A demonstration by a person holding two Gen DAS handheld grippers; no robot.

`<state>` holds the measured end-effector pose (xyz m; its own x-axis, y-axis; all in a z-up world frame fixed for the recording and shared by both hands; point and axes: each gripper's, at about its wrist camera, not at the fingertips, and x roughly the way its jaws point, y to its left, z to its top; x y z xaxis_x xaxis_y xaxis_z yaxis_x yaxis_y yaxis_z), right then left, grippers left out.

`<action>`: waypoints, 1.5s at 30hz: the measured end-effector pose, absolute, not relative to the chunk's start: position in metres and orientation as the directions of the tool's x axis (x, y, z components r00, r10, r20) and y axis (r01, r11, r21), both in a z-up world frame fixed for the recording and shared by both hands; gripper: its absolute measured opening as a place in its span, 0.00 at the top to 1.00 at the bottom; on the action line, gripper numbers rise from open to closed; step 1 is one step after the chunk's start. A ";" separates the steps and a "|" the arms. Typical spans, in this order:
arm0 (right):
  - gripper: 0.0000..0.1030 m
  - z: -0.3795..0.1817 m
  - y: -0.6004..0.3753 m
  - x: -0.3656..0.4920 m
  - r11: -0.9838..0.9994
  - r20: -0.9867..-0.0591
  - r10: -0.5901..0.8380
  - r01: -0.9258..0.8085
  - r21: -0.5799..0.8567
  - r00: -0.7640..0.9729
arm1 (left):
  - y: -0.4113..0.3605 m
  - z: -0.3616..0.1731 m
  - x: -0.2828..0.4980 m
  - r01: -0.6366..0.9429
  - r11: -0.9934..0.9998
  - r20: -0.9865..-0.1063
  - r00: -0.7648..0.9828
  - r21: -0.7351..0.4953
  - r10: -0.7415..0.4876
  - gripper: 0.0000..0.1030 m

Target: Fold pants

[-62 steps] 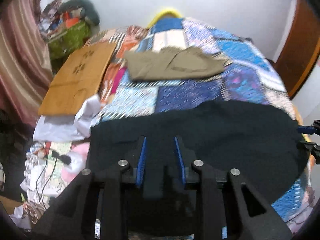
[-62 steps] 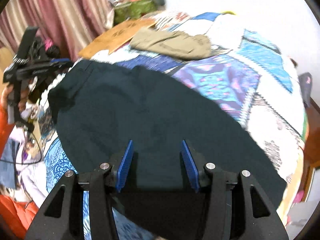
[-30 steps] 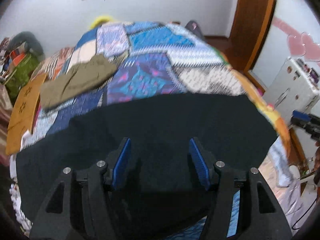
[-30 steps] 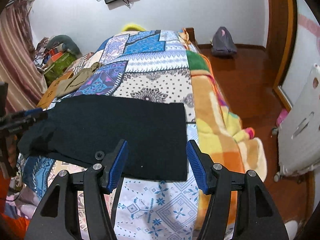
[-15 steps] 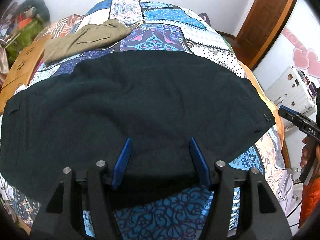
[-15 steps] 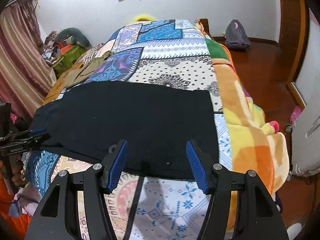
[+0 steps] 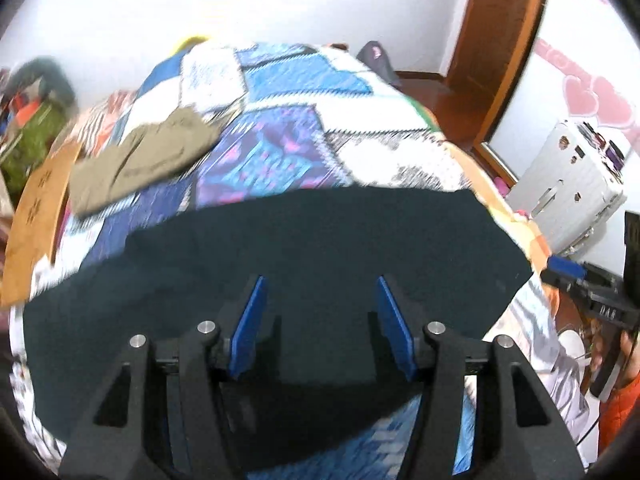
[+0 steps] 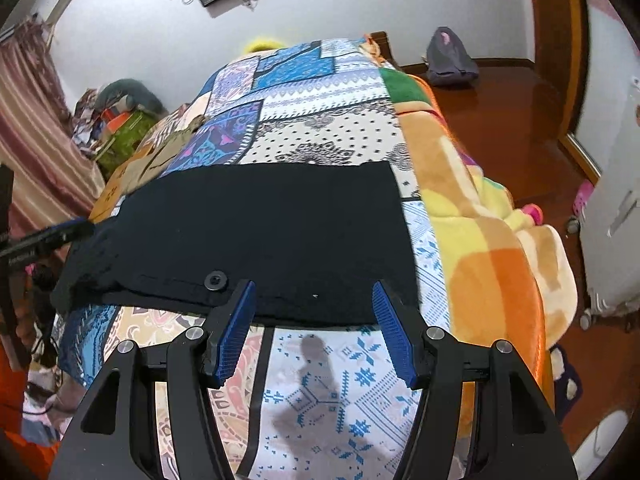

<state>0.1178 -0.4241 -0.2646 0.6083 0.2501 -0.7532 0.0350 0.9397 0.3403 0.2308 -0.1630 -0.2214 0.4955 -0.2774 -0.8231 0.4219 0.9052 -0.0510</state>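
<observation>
pants: the dark pants (image 8: 260, 236) are laid flat across the patchwork bed cover (image 8: 320, 92), spread wide from one side of the bed to the other. they are seen just ahead of both grippers.
waist end: a round button (image 8: 216, 280) is seen on the near edge, just ahead of the right gripper's left finger.
left gripper: the left gripper (image 7: 320, 324) is held over the dark cloth with its blue fingers apart. the jaws are closing a little, but no cloth is pinched between them.
right gripper: the right gripper (image 8: 316, 328) is held just short of the near edge of the pants. its fingers are apart and nothing is held.
other things: tan clothes (image 7: 140, 160) are left far ahead of the left gripper, well apart from the pants. a white suitcase (image 7: 576, 184) is seen off to its right.
step in hand: the pants look spread out and not yet folded, so an edge is probably being lined up for a grab.
next move: each gripper needs to be lowered onto the near edge, closed on the cloth, then lifted and carried over so one half is laid on the other.
care needed: both sides should be moved together, or the fold may be made crooked.
</observation>
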 end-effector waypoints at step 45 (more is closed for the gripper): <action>0.84 -0.297 -0.460 0.140 0.746 -0.615 0.326 0.204 0.633 0.718 | -0.287 -0.291 0.254 0.637 0.771 -0.891 0.366 0.027 -0.271 0.33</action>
<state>0.1399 -0.4596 -0.2969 0.7175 0.3261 -0.6155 0.2041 0.7464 0.6334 0.2539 -0.2870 -0.2909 0.3655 -0.2705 -0.8906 0.6366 0.7708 0.0271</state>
